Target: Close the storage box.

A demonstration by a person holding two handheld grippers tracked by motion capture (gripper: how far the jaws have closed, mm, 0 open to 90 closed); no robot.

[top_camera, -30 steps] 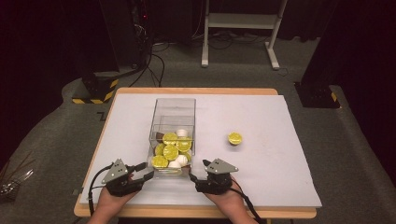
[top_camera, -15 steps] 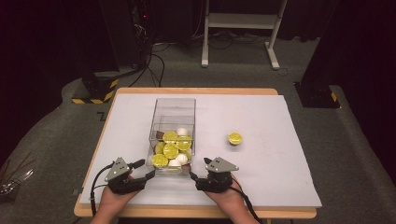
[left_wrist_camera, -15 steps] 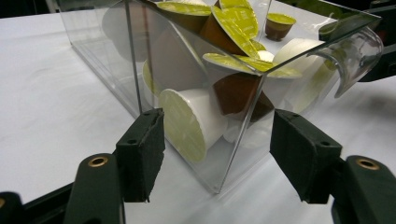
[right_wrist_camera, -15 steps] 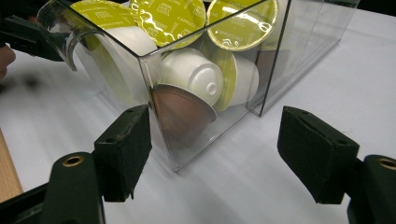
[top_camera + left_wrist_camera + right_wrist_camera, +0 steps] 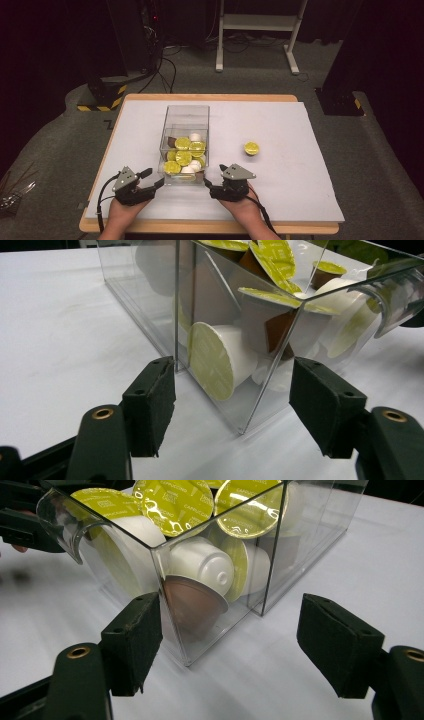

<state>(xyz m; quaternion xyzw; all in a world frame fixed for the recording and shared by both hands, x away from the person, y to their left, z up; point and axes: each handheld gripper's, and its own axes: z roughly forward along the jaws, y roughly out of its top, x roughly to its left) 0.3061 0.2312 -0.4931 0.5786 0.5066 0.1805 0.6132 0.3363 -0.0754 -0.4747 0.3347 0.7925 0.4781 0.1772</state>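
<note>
A clear plastic box (image 5: 185, 142) stands on the white table cover (image 5: 280, 180), its near end between the two grippers and piled with coffee capsules (image 5: 184, 157) in green-lidded, white and brown shells. The left gripper (image 5: 159, 181) sits at the box's near left corner; its jaws have just been opening and now stand released, one pad (image 5: 150, 405) just beside the wall, though contact cannot be judged. The right gripper (image 5: 206, 183) is likewise unclenched at the near right corner, its left pad (image 5: 134, 642) close against the wall. A lone capsule (image 5: 251, 148) lies well apart to the right. Reflections blur the capsules deeper inside, and the box's far end is cut off in both gripper views.
</note>
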